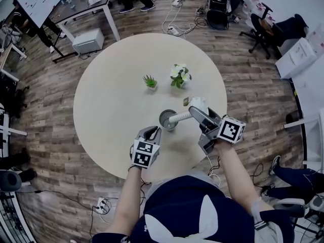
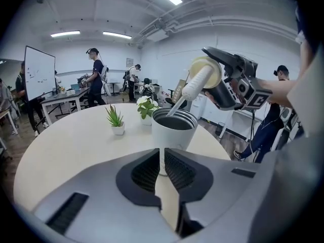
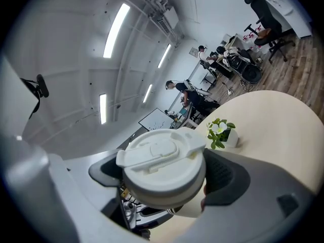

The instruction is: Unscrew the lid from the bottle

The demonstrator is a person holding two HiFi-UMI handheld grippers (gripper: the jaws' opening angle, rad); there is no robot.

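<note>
**Lid off, held over the open bottle**

The right gripper [image 3: 163,172] is clamped on the lid [image 3: 162,158], with one pad against each side of its rim. The lid is tipped on its side, up and to the right of the bottle [image 1: 167,120], and does not touch it. A white straw [image 2: 195,85] runs from the lid's underside slanting down toward the bottle. Its thin end reaches into the bottle's mouth.

The left gripper [image 2: 162,158] has its jaws drawn almost together, with only a thin slit between the pads and nothing in it. It points down at a slant toward the bottle from the near side and holds nothing. In the left gripper view its tips sit just before the bottle's base; whether they touch it cannot be told.

The bottle stands upright on the round table [image 1: 111,100], with its mouth open and its inside dark. It is toward the person's side of the table and right of the middle.

Beyond the bottle, well apart from it, are two small potted plants. A spiky green one [image 1: 150,81] stands to the left and a white-flowered one [image 1: 179,76] to the right.
</note>
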